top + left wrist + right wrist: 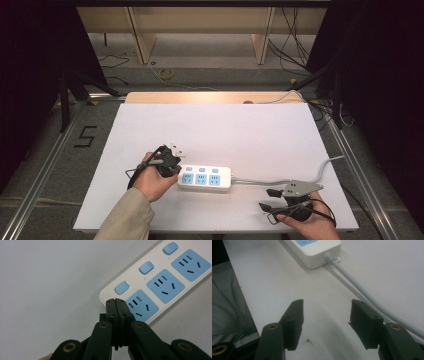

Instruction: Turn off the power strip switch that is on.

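A white power strip (205,178) with three blue sockets and three blue switches lies across the near middle of the white table (215,125). My left gripper (170,164) hangs at the strip's left end, jaws shut with nothing between them. In the left gripper view its tips (116,302) sit just above the end socket of the strip (160,282), beside the nearest switch (122,287). My right gripper (269,199) rests open near the table's front right corner. In the right gripper view its jaws (327,305) stand wide apart over bare table, short of the strip's cable end (317,251).
The strip's grey cable (300,178) runs right from the strip and curves off the table's right edge; it passes close by my right gripper's right jaw as the cable (364,293). The table's front edge (239,297) lies just left of that gripper. Wooden furniture and loose cables stand beyond the far edge.
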A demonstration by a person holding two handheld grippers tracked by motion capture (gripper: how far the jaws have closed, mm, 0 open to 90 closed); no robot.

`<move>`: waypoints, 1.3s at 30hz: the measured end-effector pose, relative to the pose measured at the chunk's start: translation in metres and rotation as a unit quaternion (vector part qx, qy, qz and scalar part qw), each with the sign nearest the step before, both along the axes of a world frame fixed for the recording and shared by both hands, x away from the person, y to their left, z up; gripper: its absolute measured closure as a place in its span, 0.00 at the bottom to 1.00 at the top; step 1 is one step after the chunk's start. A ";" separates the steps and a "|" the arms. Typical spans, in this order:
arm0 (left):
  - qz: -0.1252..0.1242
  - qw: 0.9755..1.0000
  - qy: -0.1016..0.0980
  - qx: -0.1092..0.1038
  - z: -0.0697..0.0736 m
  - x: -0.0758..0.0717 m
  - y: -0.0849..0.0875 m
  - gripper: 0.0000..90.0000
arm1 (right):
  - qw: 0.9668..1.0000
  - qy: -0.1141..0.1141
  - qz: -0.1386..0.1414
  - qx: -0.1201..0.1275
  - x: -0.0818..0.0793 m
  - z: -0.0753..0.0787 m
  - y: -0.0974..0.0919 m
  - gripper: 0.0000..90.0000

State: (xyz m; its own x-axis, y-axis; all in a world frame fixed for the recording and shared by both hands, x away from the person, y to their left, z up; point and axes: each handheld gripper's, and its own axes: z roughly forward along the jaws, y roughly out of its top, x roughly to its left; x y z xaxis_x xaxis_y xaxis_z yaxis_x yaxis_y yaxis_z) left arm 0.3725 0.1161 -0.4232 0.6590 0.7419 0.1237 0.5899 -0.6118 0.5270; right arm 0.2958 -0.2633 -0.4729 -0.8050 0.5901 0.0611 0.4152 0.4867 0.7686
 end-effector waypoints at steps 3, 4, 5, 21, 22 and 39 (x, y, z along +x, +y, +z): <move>0.000 1.000 0.000 0.001 0.000 0.001 -0.001 1.00 | 1.000 -0.001 0.000 0.001 0.000 0.000 0.000 0.50; -0.002 1.000 0.001 0.002 0.000 0.001 -0.002 1.00 | 1.000 -0.001 0.000 0.001 0.000 0.000 0.000 0.50; -0.002 1.000 0.002 0.002 0.001 0.001 -0.002 1.00 | 1.000 -0.001 0.000 0.001 0.000 0.000 0.000 0.50; -0.007 1.000 0.005 0.005 0.004 0.006 -0.011 1.00 | 1.000 0.000 0.001 0.001 0.000 0.000 0.000 0.50; -0.007 1.000 0.004 0.006 0.004 0.006 -0.012 1.00 | 1.000 0.001 0.002 0.001 0.000 0.000 0.000 0.50; -0.017 1.000 0.022 0.013 0.007 0.012 -0.020 1.00 | 1.000 0.002 0.002 0.002 -0.001 0.000 0.001 0.50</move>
